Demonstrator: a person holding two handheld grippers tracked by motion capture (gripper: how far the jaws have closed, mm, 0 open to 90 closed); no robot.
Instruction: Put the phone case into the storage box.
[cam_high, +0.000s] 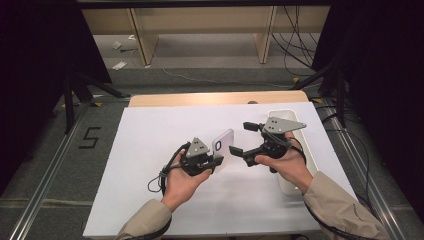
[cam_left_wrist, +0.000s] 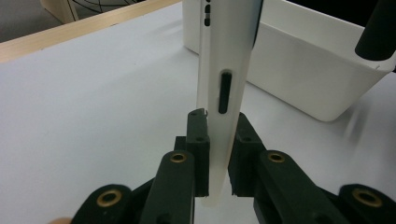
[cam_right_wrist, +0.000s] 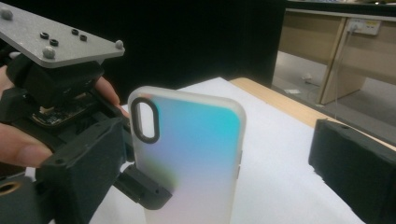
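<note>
Phone case (cam_high: 223, 144), translucent white w/ an iridescent blue-pink sheen, is held up off the surface (cam_high: 150, 150), roughly at its middle, between the two hands. Left tongs (cam_high: 216, 161) are clamped on its lower end: in the left gripper view the two black jaws press on either face of the thin case (cam_left_wrist: 220, 93), which rises edge-on from between them, side slot facing the camera. Case stands tilted, camera cutout near its upper corner; in the right gripper view the cutout sits at top left of the case (cam_right_wrist: 191, 154), w/ the left tongs (cam_right_wrist: 140, 186) gripping it from the left side of that view.

Right tongs (cam_high: 246, 137) are spread wide, nothing pinched. One jaw tip is just beside the case's right edge in the high view, the other is farther back toward the bin; whether the near tip touches the case can't be told. In the right gripper view the case stands between its jaws, apart from the right one.

White bin (cam_high: 307, 150) lies along the right edge of the surface, partly under the right hand (cam_high: 287, 167). Left hand (cam_high: 182, 182) comes in from the bottom, cable trailing off by the wrist. Surface is a white sheet over a wooden top.
</note>
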